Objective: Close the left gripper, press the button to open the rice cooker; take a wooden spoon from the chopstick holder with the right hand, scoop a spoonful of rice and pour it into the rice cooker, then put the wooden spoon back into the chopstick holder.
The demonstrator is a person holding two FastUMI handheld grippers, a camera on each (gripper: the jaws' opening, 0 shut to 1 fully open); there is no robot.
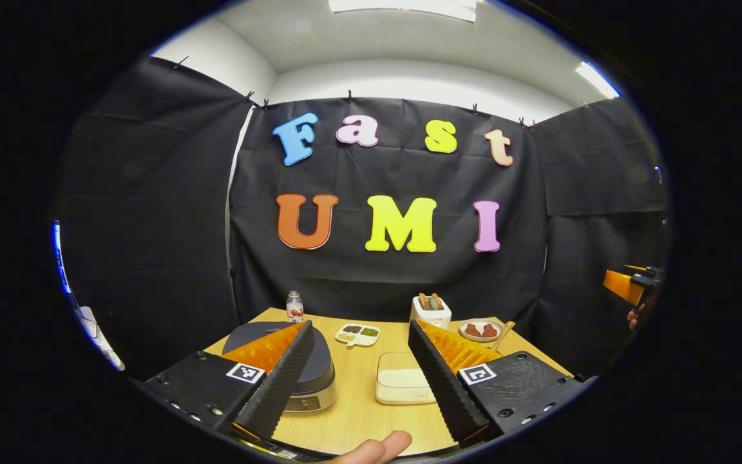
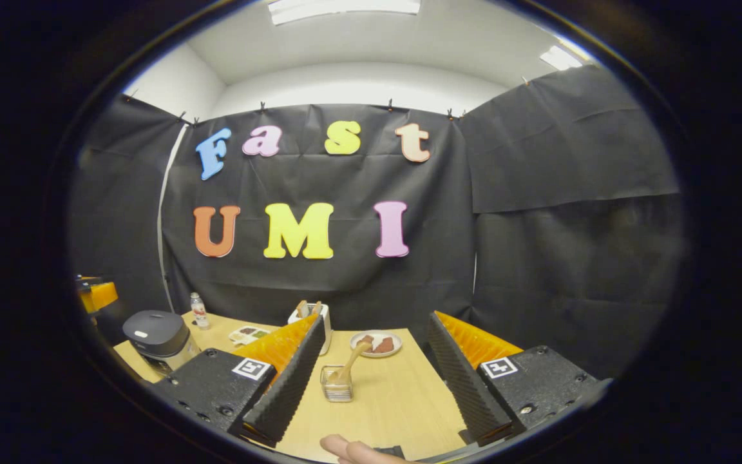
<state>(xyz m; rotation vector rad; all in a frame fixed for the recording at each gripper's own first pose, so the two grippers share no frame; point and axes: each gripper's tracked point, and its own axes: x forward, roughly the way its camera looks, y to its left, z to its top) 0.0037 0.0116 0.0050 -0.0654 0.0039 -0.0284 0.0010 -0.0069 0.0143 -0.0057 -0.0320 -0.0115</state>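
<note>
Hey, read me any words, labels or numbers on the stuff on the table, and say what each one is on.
No text here can be read.
Label on the bottle: too small.
Front panel of the rice cooker: blurred.
Mark on the front of the white box: too small.
The square markers on the left gripper: black-and-white pattern, no words.

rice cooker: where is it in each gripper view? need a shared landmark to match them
Left gripper view: rice cooker at lower left on the table, lid down, partly behind the near finger.
Right gripper view: it sits far left at the table's edge.
Shared landmark: the small bottle at the table's back.
</note>
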